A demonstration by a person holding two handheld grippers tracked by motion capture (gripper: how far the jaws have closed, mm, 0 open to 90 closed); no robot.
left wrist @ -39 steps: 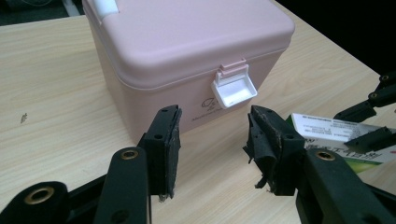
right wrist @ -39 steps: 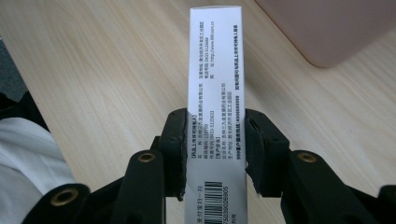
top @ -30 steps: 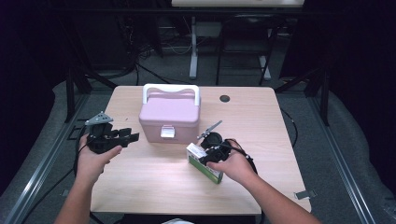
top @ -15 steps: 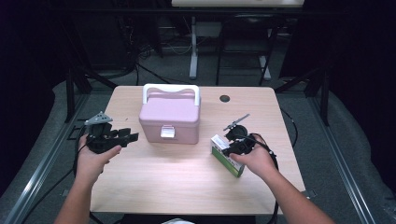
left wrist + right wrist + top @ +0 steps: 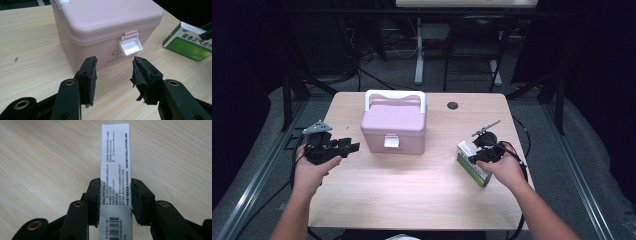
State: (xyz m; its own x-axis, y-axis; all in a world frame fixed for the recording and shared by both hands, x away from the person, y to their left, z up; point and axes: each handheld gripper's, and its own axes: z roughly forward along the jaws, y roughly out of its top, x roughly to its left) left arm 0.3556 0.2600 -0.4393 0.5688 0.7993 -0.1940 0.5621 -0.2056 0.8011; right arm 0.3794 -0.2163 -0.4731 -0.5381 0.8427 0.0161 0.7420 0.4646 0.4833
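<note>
A shut pink case (image 5: 393, 125) with a white handle and white latch (image 5: 130, 45) stands at the table's back middle. My left gripper (image 5: 352, 146) hovers left of it, pointing at the case (image 5: 105, 30), jaws open with nothing between them (image 5: 113, 75). At the right of the table, my right gripper (image 5: 484, 152) is shut on a green-and-white medicine box (image 5: 472, 162). Its pads press both long sides of the box's white printed face (image 5: 115, 152), close above the wood. The same box (image 5: 190, 42) appears beyond the case in the left gripper view.
The wooden table (image 5: 412, 195) has a small black round grommet (image 5: 453, 105) near its back edge. Dark floor, cables and metal stand legs surround the table. Bare wood lies in front of the case.
My right gripper has carried the medicine box to the right, away from the pink case's front. The left gripper has stayed where it was.
</note>
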